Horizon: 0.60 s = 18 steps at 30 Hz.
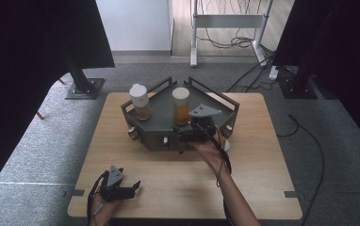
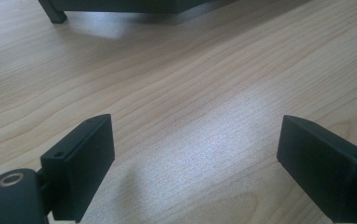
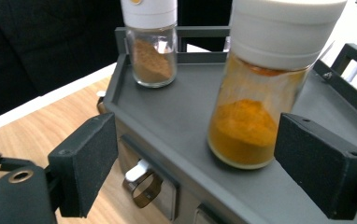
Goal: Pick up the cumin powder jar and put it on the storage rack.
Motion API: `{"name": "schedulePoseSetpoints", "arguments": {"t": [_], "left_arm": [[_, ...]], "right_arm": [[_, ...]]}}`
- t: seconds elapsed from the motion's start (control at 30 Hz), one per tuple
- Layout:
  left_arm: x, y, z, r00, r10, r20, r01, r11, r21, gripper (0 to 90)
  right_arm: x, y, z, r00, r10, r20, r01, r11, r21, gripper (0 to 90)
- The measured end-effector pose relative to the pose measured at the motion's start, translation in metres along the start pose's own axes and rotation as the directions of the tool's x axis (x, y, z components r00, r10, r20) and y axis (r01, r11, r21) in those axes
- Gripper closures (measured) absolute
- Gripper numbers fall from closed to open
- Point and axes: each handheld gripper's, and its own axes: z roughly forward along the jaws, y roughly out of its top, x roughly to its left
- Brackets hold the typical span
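Note:
A grey rack (image 1: 161, 123) with a railed top and drawers in its front stands at the back middle of the wooden table (image 1: 135, 160). On it stand two glass spice jars with white lids: brown powder (image 1: 140, 103) at the left, orange powder (image 1: 181, 107) at the right. My right gripper (image 1: 186, 131) is at the rack's front edge, just before the orange jar (image 3: 256, 93). It is open (image 3: 195, 140), with the jar ahead of its right jaw and untouched. The brown jar (image 3: 152, 51) stands farther back. My left gripper (image 1: 133, 188) rests low near the table's front left, open (image 2: 195, 135) over bare wood.
A drawer pull (image 3: 141, 182) sticks out of the rack's front below my right gripper. Black curtains hang at both sides. A metal stand (image 1: 81, 84) and cables (image 1: 263, 70) lie on the carpet behind the table. A foot of the rack (image 2: 53, 14) is ahead of my left gripper.

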Motion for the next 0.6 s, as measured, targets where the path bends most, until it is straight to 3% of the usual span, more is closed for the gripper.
{"name": "schedulePoseSetpoints", "arguments": {"t": [0.6], "left_arm": [[-0.002, 0.001, 0.002, 1.0000, 0.006, 0.002, -0.006, 1.0000, 0.002, 11.0]], "right_arm": [[0.012, -0.033, -0.023, 0.9987, 0.019, -0.048, -0.019, 0.9998, -0.005, 13.7]]}}
